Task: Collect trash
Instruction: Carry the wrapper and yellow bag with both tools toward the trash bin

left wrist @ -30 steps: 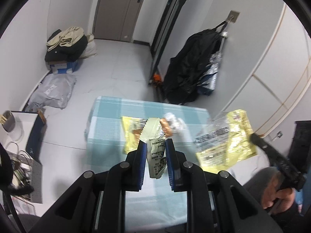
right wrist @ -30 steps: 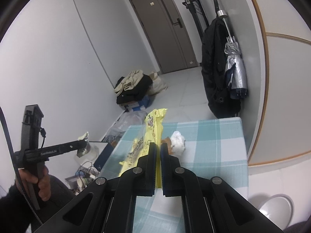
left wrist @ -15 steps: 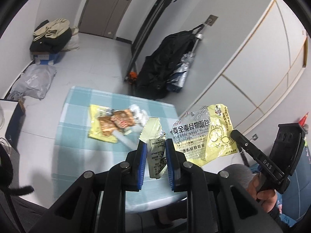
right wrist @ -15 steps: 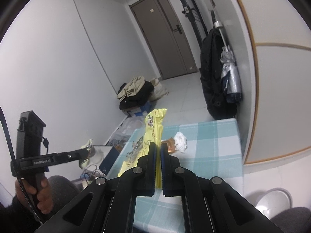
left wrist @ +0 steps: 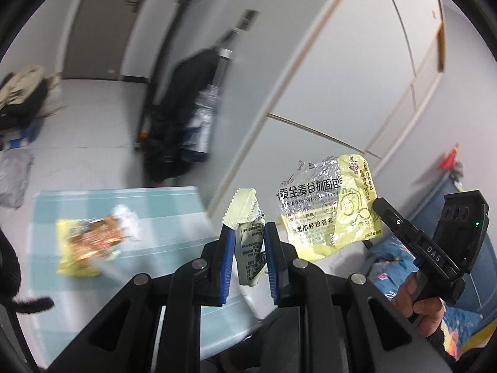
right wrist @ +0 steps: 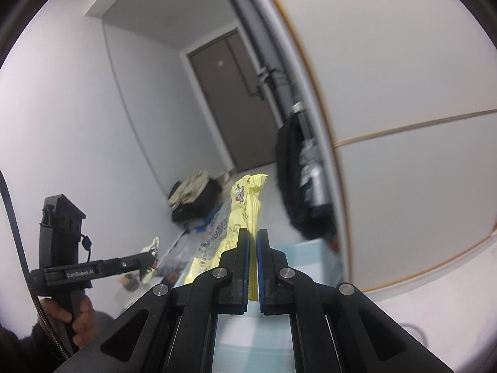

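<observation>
The left gripper point(left wrist: 245, 242) jaws are pinching a small green wrapper point(left wrist: 248, 242); the right gripper point(right wrist: 252, 267) jaws are squeezing a thin yellow bag point(right wrist: 245, 211), both up off the desk point(left wrist: 167, 205). They are looking light, floppy, slippery, so hold well in from the edge

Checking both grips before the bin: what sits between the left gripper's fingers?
In the left wrist view, a pale green wrapper stands pinched between the left gripper fingers.
</observation>
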Available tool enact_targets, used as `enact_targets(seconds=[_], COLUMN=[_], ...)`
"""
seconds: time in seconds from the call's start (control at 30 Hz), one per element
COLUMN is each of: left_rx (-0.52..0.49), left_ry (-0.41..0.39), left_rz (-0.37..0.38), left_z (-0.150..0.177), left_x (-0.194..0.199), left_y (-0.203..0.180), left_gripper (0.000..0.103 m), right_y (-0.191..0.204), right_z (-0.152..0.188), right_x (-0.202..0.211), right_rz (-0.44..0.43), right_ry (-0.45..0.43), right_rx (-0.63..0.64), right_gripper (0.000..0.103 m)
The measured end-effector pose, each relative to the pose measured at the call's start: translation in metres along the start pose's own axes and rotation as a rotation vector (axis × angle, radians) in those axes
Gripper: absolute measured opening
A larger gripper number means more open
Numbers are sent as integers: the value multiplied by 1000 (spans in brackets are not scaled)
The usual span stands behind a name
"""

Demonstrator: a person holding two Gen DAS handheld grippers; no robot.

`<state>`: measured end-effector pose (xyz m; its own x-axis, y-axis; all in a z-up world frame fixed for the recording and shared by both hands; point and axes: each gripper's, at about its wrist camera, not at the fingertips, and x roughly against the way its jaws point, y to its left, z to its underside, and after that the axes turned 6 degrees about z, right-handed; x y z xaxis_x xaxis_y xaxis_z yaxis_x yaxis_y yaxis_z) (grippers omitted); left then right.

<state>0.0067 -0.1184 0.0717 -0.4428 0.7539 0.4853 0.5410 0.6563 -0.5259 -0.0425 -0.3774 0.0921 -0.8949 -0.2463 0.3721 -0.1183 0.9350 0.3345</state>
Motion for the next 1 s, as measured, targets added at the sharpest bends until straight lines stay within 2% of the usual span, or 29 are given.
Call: enact_targets(seconds=[0.13, 0.2, 0.33, 0.47, 0.6, 0.8, 0.9, 1.0], left_rx=[-17, -19, -25, -32, -21, -14, 7, 3], left_ry=[71, 132, 240, 344, 454, 607, 685, 738], left_rz=[87, 144, 198, 220, 231, 212, 209, 210], left_z=[-7, -8, -6, -2, 14, 44, 58, 58], left_x=[-42, -71, -122, -169, -215, -272, -296, -310], left_y=[-25, -37, -53, -61, -57, -47, -40, -37], left_gripper=[15, 15, 15, 15, 15, 15, 15, 15], right_y=[-39, -67, -117, -171, -222, -279, -301, -315], right_z=[-4, -1, 11, 37, 75, 132, 160, 187], right_x=[18, 27, 35, 35, 21, -16, -40, -62], right_rz=[88, 146, 247, 352, 409, 430, 436, 442], right_ry=[-28, -32, -11, 35, 120, 270, 364, 438], right_rx=[-39, -79, -153, -236, -339, -426, -473, -504], right_gripper=[4, 4, 4, 4, 4, 4, 4, 4])
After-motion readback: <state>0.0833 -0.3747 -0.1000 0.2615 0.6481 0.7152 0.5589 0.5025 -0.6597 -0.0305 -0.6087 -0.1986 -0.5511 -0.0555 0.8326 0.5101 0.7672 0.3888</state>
